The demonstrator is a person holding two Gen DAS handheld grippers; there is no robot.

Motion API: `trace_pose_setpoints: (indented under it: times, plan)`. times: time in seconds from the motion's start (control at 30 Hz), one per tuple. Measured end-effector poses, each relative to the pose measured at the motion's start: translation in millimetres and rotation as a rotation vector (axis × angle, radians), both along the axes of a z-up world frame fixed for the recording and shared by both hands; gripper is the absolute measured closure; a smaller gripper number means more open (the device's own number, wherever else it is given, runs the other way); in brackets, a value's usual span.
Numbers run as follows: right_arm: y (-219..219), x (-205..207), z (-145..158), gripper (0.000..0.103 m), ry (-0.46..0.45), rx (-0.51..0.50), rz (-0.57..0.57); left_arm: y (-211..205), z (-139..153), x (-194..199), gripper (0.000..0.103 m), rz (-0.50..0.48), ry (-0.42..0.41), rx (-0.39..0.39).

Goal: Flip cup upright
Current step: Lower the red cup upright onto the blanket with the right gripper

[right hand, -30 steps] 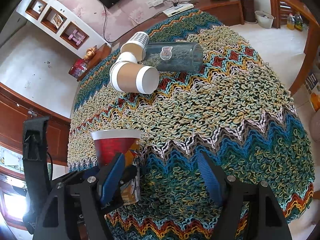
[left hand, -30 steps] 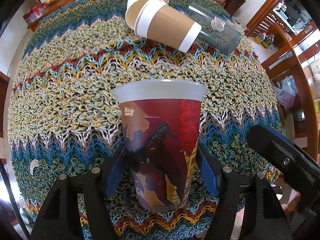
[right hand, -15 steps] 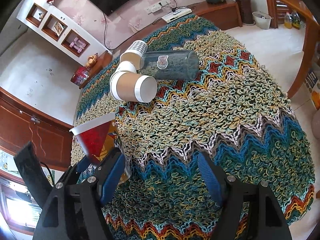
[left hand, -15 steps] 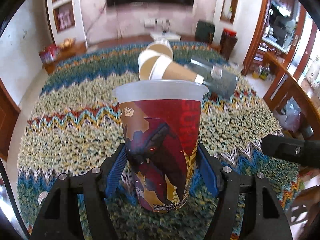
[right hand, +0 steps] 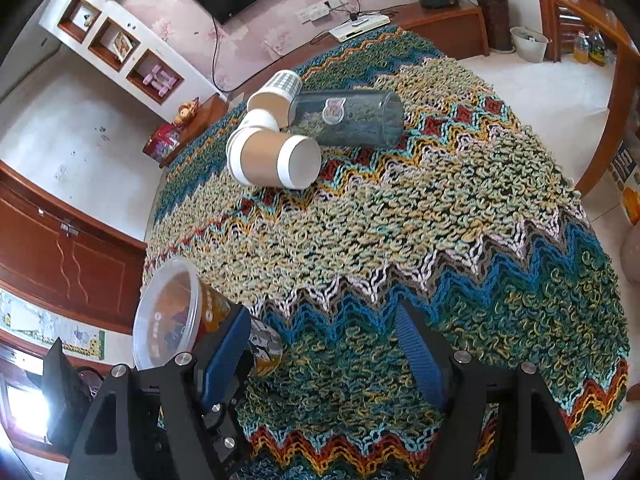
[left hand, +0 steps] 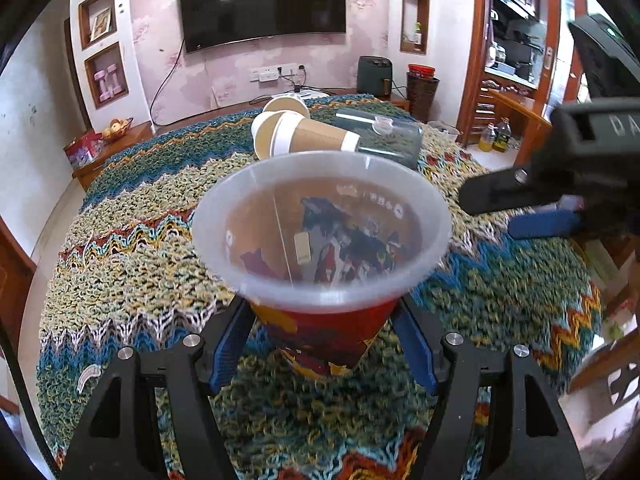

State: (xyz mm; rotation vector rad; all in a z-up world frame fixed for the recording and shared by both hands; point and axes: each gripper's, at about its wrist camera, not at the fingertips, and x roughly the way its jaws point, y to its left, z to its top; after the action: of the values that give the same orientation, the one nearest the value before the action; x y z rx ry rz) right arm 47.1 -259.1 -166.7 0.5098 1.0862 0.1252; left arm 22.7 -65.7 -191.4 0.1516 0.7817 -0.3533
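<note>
While clamped low on the cup [left hand: 320, 240] by the left claw [left hand: 324, 344], blue pads on either side of the red wall. Rim tipped back toward the lens, mouth open to view, long axis leaning from base out front to rim nearer the camera; held above the knitted surface [left hand: 132, 248], base apparently not yet set down. Right claw [right hand: 320, 348] spread wide, holding nothing, with the cup just off its left finger. Likely next: tilting the axis to vertical, then lowering. Farther back, on their sides: brown cup [left hand: 304, 138], jar [left hand: 380, 140].
</note>
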Motion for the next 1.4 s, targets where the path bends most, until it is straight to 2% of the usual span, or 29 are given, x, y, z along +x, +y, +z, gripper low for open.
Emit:
trace_pose_setpoints:
  times: [0.2,0.4,0.57,0.6,0.63,0.67,0.8,1.1,1.4]
  plan:
    - [7,-6,6,0.027,-0.018,-0.028,0.013,6,-3,-2,0.031,0.006,0.014,-0.032]
    - [10,-11,10,0.028,-0.026,-0.038,0.019,2,-3,-8,0.030,-0.005,0.010,0.000]
    - [13,-17,14,0.028,-0.034,-0.046,0.023,1,-10,-7,0.029,0.003,0.059,0.023]
    - [13,-18,15,0.028,-0.036,-0.048,0.023,0,-10,-7,0.025,0.003,0.061,0.027]
    - [14,-20,16,0.028,-0.041,-0.052,0.022,0,-10,-8,0.015,0.001,0.060,0.027]
    - [15,-21,17,0.028,-0.045,-0.054,0.022,0,-9,-9,0.013,-0.001,0.056,0.026]
    - [17,-24,21,0.028,-0.056,-0.058,0.027,-1,-4,-16,0.010,-0.004,0.028,0.040]
    - [26,-38,33,0.028,-0.095,-0.077,0.038,8,7,-28,0.010,0.024,0.020,0.048]
    - [43,-57,59,0.027,-0.192,-0.127,0.073,28,40,-41,0.010,0.064,-0.016,0.052]
